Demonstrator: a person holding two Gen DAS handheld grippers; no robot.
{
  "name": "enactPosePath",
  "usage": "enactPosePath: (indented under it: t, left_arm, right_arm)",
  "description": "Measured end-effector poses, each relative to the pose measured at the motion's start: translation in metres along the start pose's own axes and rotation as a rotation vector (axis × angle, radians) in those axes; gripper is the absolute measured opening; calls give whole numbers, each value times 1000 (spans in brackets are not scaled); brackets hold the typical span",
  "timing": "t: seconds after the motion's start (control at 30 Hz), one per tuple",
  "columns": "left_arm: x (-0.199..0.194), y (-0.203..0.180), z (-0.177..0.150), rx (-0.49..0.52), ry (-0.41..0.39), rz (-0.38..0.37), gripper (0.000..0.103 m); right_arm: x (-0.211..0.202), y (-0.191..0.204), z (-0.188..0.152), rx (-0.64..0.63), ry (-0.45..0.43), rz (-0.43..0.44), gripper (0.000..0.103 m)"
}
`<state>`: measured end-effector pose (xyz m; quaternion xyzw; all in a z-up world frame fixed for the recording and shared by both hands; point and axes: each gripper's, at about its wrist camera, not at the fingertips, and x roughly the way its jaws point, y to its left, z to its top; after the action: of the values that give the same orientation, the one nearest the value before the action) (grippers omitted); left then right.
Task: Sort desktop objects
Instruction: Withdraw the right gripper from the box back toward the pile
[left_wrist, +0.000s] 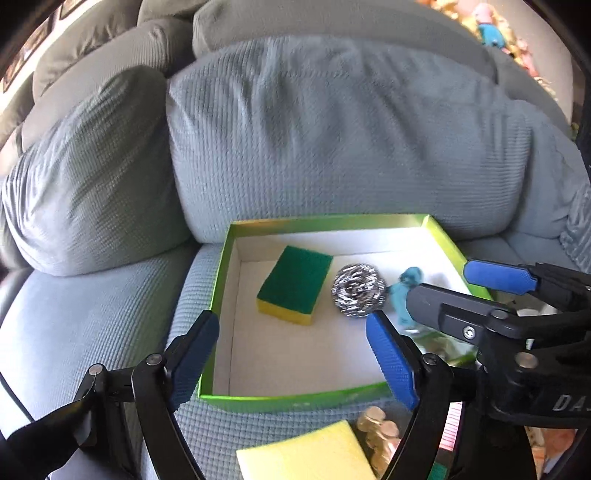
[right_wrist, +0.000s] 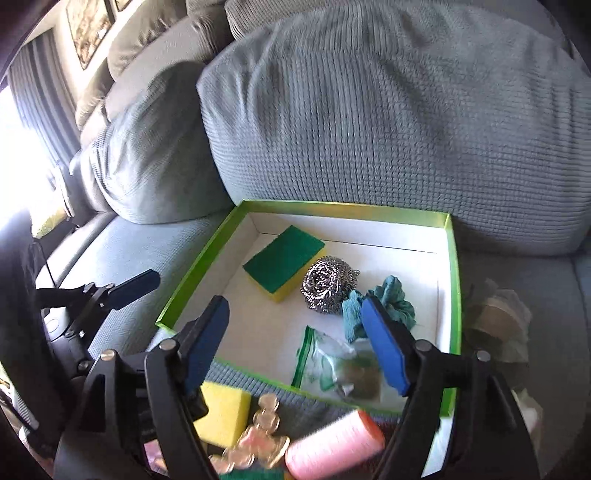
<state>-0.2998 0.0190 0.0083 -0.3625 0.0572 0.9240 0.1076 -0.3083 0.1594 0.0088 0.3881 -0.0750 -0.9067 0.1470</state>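
A green box (left_wrist: 221, 280) (right_wrist: 192, 284) with a white floor sits on the grey sofa seat. In it lie a green-and-yellow sponge (left_wrist: 293, 284) (right_wrist: 284, 266), a steel scourer (left_wrist: 356, 290) (right_wrist: 327, 286), a teal cloth (right_wrist: 388, 299) (left_wrist: 400, 291) and a clear zip bag (right_wrist: 340, 365). My left gripper (left_wrist: 291, 360) hangs open over the box's near left part, nothing between its pads. My right gripper (right_wrist: 295, 343) is open above the near side of the box, with the bag and cloth lying below its right finger. Its blue pad (left_wrist: 498, 277) shows in the left wrist view.
In front of the box lie a yellow sponge (right_wrist: 221, 413) (left_wrist: 306, 454), a heap of gold coins (right_wrist: 262, 435) (left_wrist: 380, 435) and a pink thread spool (right_wrist: 332, 443). A crumpled pale bundle (right_wrist: 495, 314) sits right of the box. Large grey cushions (left_wrist: 332, 140) rise right behind it.
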Motion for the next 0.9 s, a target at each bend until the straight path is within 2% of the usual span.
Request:
enactPosePath:
  t: [0.23,0.4,0.77,0.9]
  left_arm:
    - [-39,-19,-7,38,-63,-32,82]
    - [-60,-37,-17,80,-77,-51,82]
    - [-91,-66,-55,119,-47,-134,82]
    - [-102,-78,-71,152,-48,-133,82]
  right_arm:
    - [-56,3,-19,-23,-68,30,75]
    - [-81,4,-32,-28,-94,4,76]
    - [-128,-9,-80,-8,-98,-43,76]
    - [-137,-12,-98,2,-89,-58,76]
